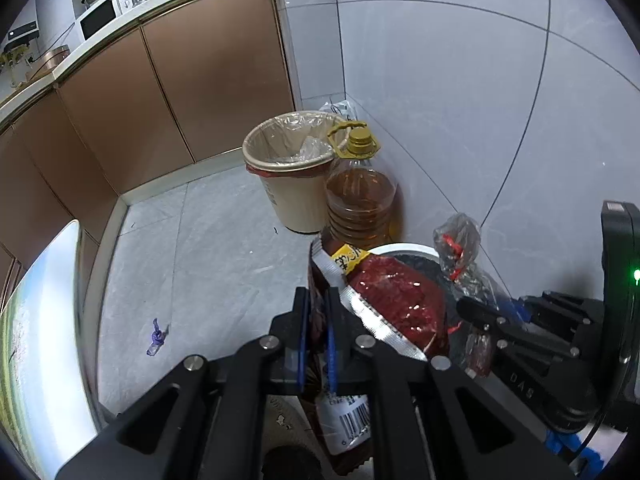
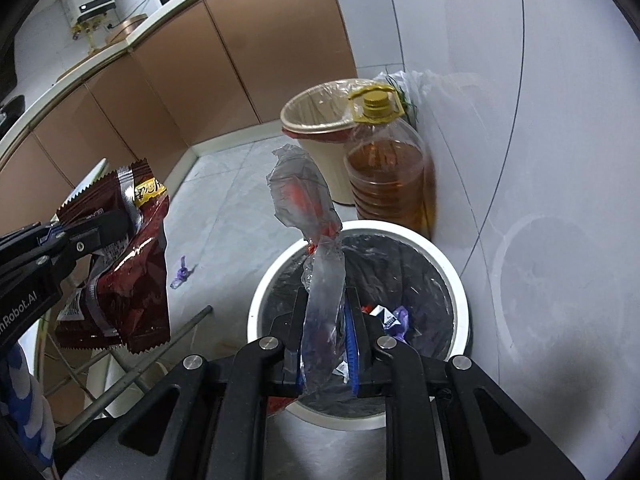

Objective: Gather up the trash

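Note:
My left gripper (image 1: 318,320) is shut on a dark red snack wrapper (image 1: 396,300) and holds it just left of a white trash bin (image 1: 404,247) lined with a black bag. In the right wrist view the left gripper (image 2: 120,220) and the wrapper (image 2: 132,272) hang in the air left of the bin. My right gripper (image 2: 326,320) is shut on a clear plastic wrapper (image 2: 316,224) with red print, right above the bin's (image 2: 452,268) opening. It also shows in the left wrist view (image 1: 460,248). Some trash lies in the bin.
A beige bin (image 1: 288,184) with a clear liner and a big oil jug (image 1: 360,196) stand beyond the white bin by the wall. A purple scrap (image 1: 157,338) lies on the tiled floor. Brown cabinets (image 1: 160,100) run along the left and back.

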`<state>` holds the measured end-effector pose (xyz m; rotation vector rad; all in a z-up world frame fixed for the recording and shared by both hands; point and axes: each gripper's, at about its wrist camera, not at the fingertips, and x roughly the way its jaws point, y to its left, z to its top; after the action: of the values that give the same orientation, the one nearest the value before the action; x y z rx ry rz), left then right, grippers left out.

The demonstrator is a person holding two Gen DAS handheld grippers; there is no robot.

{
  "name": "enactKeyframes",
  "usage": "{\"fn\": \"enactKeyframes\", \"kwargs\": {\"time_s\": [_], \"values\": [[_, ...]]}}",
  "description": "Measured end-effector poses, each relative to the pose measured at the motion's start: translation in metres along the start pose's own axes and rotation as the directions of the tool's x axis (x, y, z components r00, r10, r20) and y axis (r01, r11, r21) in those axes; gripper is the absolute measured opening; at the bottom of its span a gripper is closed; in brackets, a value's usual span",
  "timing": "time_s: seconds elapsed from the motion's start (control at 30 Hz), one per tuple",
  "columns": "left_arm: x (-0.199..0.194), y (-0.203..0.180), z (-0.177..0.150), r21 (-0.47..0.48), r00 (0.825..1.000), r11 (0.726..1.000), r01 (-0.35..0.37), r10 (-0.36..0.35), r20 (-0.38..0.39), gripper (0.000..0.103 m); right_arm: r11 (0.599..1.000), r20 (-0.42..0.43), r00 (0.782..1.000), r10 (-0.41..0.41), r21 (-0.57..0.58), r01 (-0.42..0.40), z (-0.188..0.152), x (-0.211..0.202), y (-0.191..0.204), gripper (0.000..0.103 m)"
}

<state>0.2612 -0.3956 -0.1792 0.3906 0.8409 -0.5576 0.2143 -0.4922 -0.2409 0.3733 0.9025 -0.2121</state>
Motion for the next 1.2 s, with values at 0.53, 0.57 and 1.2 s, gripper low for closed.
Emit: {"fn": "enactKeyframes", "kwargs": {"time_s": [0.53,0.57,1.2], "values": [[0.033,-0.019,0.017,-0.038,0.993,0.993,0.115,-0.116,-0.028,0.037,0.996,-0.021,0.997,-0.075,0.036,0.076,0.0,0.019,-0.017,0.044],[0.033,-0.019,0.018,-0.042,0.993,0.992,0.119,-0.12,-0.022,0.043,0.996,-0.023,0.996,-0.081,0.035,0.081,0.0,0.02,-0.018,0.047],[-0.068,0.024,-0.007,-0.083,0.991,0.995,0.061,-0.051,0.123,0.055,0.994,0.077,0.993,-0.09,-0.053,0.094,-0.005,-0.041,0.03,0.07]]}}
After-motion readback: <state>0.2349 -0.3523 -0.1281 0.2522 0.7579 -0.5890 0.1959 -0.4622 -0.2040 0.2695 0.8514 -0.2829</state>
